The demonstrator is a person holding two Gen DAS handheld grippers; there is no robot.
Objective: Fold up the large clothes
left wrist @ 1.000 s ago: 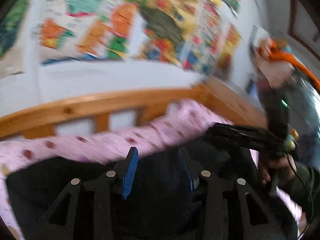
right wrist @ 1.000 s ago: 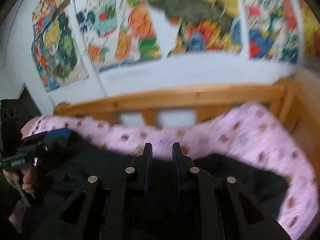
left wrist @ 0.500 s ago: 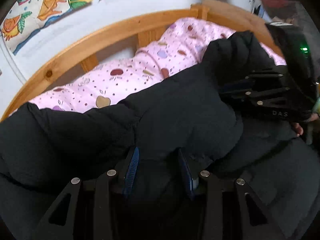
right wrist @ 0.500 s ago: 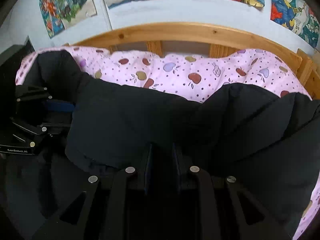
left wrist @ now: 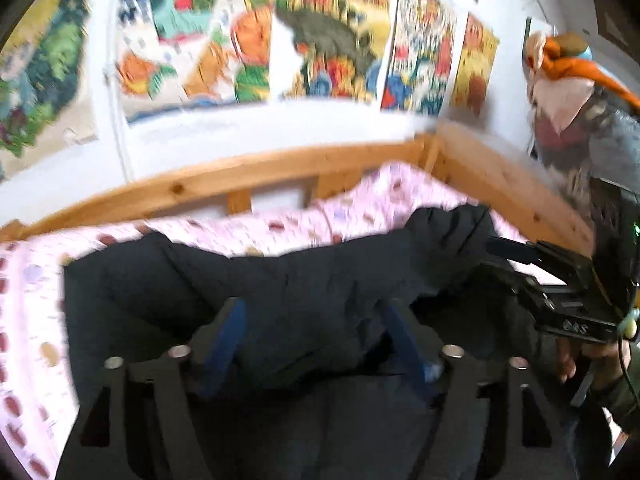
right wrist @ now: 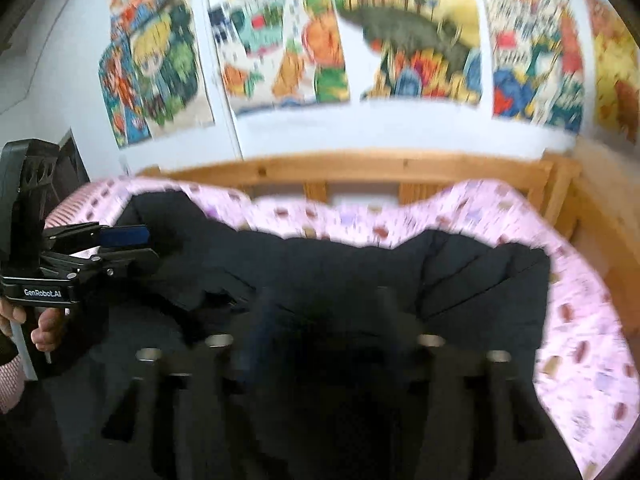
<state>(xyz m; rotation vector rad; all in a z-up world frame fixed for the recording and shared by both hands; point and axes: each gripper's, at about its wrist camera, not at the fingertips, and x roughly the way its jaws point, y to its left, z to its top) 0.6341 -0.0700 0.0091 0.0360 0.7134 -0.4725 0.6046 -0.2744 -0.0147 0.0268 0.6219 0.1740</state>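
A large black padded jacket (left wrist: 320,280) lies doubled over on the pink patterned sheet (left wrist: 360,200). In the left wrist view my left gripper (left wrist: 312,336) hovers over its near edge. Its jaws are opening, the blue pads stand wide apart, and dark fabric lies between them untouched. The right wrist view shows the jacket (right wrist: 400,272) with my right gripper (right wrist: 324,320) above its near fold. Those jaws are opening too, blurred, and nothing is pinched. Each gripper appears in the other's view: the right gripper (left wrist: 498,260) at the jacket's right end, the left gripper (right wrist: 134,247) at its left end.
A wooden bed rail (left wrist: 256,176) runs along the far side and turns a corner at the right (right wrist: 560,192). Colourful posters (right wrist: 400,40) cover the white wall behind. A hand (right wrist: 44,328) grips the left tool's handle.
Both grippers were shut on jacket fabric low over the bed half a second ago. Now their jaws have spread, the fabric is released, and both have drawn back and tilted up.
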